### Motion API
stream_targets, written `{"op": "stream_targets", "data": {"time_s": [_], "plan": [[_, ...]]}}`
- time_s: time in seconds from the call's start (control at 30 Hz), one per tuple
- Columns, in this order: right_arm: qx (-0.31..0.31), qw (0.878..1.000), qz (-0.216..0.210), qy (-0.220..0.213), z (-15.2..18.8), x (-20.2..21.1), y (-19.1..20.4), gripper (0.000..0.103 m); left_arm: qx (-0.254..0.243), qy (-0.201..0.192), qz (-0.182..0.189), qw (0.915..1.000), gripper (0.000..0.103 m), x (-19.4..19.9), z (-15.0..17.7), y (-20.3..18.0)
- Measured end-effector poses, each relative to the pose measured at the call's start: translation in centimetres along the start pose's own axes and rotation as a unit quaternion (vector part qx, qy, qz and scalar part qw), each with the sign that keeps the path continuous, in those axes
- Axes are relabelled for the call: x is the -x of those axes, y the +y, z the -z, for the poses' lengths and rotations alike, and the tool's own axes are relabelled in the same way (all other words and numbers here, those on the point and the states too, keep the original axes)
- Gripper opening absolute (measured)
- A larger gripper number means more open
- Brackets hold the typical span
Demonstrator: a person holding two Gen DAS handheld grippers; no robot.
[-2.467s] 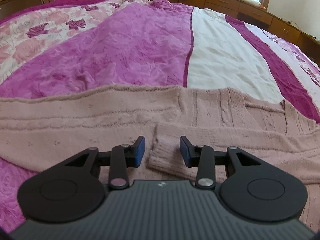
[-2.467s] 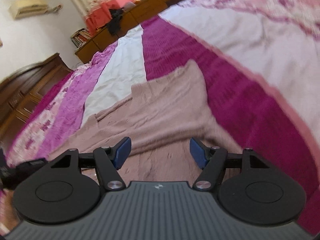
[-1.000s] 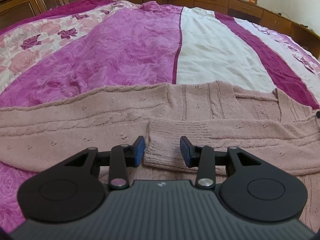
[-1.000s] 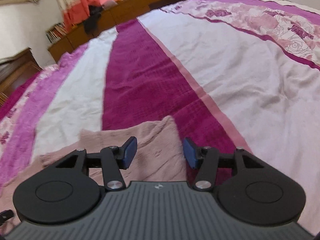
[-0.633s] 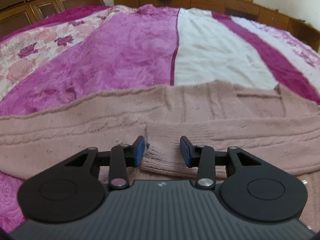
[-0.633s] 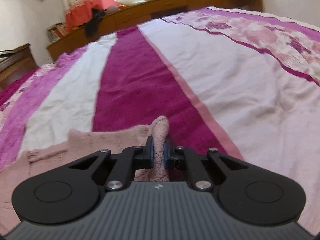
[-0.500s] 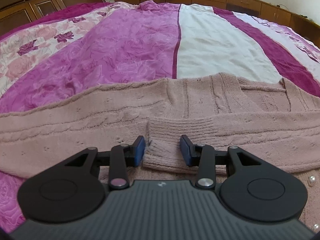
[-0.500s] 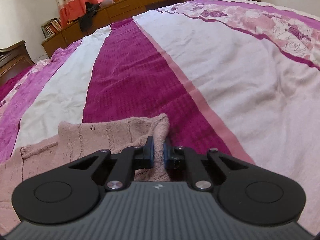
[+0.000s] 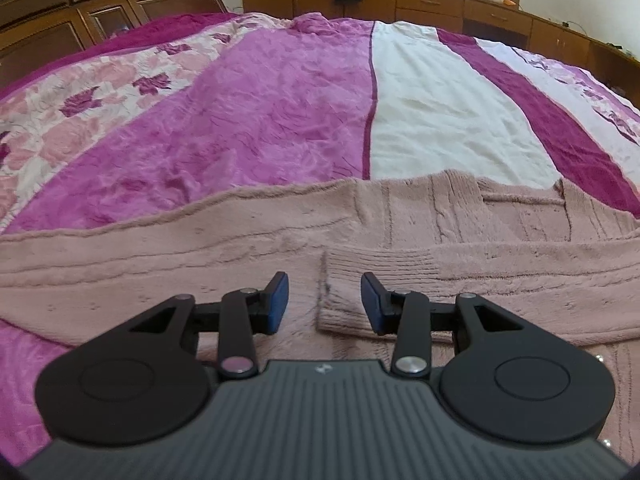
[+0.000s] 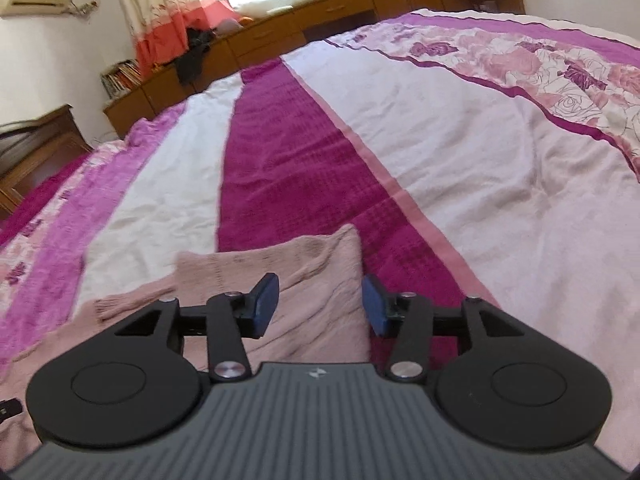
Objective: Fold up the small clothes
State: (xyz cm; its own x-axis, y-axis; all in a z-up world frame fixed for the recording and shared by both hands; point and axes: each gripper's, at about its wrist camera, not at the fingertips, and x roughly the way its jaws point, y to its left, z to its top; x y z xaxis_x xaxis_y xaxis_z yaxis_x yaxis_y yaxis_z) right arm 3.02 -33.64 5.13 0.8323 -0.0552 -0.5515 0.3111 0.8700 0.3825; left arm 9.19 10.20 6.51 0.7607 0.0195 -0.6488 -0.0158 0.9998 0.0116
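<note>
- cardigan (image 9: 280, 240) lies flat on the bedspread (image 9: 260, 120), long axis running left to right across both views
- folded sleeve cuff (image 9: 344, 292) sits just ahead of the left gripper (image 9: 323, 302), between its parted jaws, so the left is nearer for that grab
- right gripper (image 10: 320, 306) is spread too, straddling the cardigan's right edge, holding nothing
- count: one cardigan, two grippers

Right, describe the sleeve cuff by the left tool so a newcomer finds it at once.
Start at the striped purple and white bedspread, then drop to the dusty pink knit cardigan spread across its near edge. The cuff is the ribbed sleeve end folded over the cardigan's body, lying between the open left tool's fingers; close ribbing sets it apart from the cable knit around it.
</note>
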Motion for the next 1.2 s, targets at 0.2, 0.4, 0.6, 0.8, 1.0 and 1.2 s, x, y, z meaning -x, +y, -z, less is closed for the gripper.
{"op": "stream_targets", "data": {"time_s": [0.2, 0.4, 0.6, 0.8, 1.0, 1.2], "plan": [[-0.008, 1.000, -0.029, 0.000, 1.3, 4.6, 1.2, 0.062, 0.002, -0.003, -0.014, 0.9999, 0.042, 2.3, -0.3, 1.1], [-0.006, 0.998, -0.062, 0.009, 3.1, 8.0, 2.7, 0.066, 0.015, -0.003, -0.027, 0.9995, 0.042, 4.3, -0.2, 2.7], [0.006, 0.996, -0.081, 0.023, 4.9, 10.0, 4.1, 0.067, 0.025, -0.001, -0.047, 0.9986, 0.042, 5.7, 0.2, 4.8], [0.011, 0.995, -0.095, 0.036, 6.2, 10.8, 5.0, 0.069, 0.048, 0.005, -0.069, 0.9965, 0.042, 6.3, 0.5, 7.4], [0.022, 0.994, -0.095, 0.049, 7.5, 10.9, 5.6, 0.071, 0.077, 0.019, -0.091, 0.9927, 0.042, 6.0, 1.0, 10.0], [0.024, 0.994, -0.088, 0.065, 8.8, 10.3, 5.5, 0.072, 0.097, 0.031, -0.112, 0.9884, 0.042, 5.1, 1.7, 11.8]]}}
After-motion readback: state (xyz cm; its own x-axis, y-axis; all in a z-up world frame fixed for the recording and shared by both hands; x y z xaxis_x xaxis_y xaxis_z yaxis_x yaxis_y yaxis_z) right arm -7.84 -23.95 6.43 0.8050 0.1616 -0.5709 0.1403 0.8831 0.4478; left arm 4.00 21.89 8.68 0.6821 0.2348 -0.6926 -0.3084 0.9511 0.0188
